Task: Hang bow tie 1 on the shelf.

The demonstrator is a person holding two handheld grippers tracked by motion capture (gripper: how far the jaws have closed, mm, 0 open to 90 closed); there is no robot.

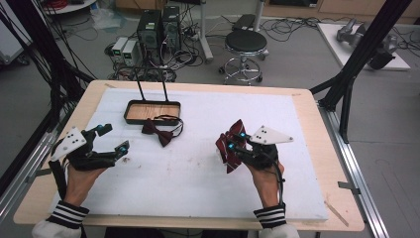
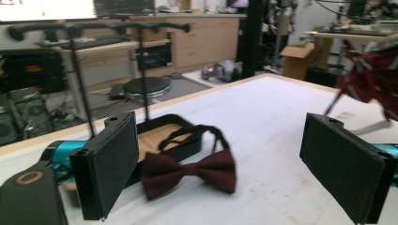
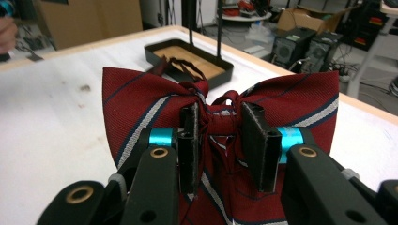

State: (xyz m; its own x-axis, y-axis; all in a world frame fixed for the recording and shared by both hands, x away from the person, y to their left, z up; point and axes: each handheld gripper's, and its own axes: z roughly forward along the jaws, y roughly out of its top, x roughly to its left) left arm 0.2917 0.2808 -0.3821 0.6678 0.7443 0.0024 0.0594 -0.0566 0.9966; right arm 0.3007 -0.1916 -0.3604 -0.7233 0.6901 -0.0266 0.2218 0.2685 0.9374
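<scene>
My right gripper [image 1: 236, 141] is shut on the knot of a red striped bow tie [image 1: 232, 165] and holds it just above the white mat, right of centre. In the right gripper view the pads [image 3: 257, 145] pinch the knot, and the striped bow tie [image 3: 136, 103] fans out behind them. A plain maroon bow tie [image 1: 158, 131] lies on the mat in front of a black stand tray [image 1: 133, 105]. My left gripper [image 1: 115, 138] hovers open at the left. In its own view the left gripper [image 2: 230, 168] has the maroon bow tie [image 2: 187, 171] lying farther off, seen between its wide jaws.
Two thin black rods [image 1: 140, 89] rise from the tray with the wooden floor [image 2: 155, 117]. The white mat [image 1: 198, 173] covers most of the wooden table [image 1: 317, 148]. A stool [image 1: 245, 44] and computer cases [image 1: 158, 29] stand on the floor beyond the far edge.
</scene>
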